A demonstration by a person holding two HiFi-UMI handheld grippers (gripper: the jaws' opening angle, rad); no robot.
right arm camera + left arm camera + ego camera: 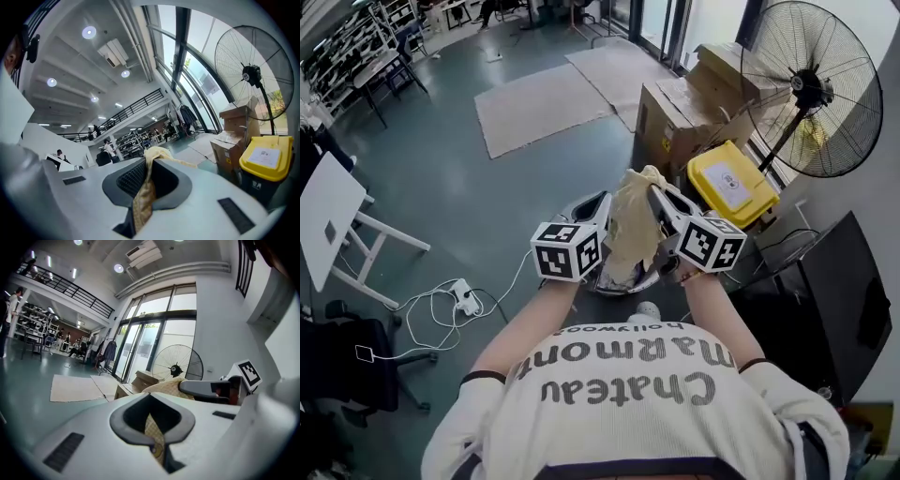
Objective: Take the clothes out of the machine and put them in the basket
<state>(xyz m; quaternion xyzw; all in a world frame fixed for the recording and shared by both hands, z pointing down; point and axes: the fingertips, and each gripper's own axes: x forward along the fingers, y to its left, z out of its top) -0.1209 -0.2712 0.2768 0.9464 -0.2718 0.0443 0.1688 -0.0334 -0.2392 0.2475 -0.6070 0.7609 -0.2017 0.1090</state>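
A beige patterned cloth (633,225) hangs between my two grippers in the head view. My left gripper (602,204) is shut on its left side and my right gripper (657,199) is shut on its right side. Below the cloth sits a round grey basket (581,204), mostly hidden by the cloth and the grippers. In the left gripper view the cloth (167,386) runs into the closed left gripper (154,427), with the right gripper (206,389) close beside it. The right gripper view shows the cloth (154,152) pinched in the right gripper (144,187).
A yellow-lidded bin (733,183), cardboard boxes (675,108) and a standing fan (814,89) stand ahead on the right. A black cabinet (825,300) is close at right. A white table (328,225) and a power strip with cables (464,298) lie at left.
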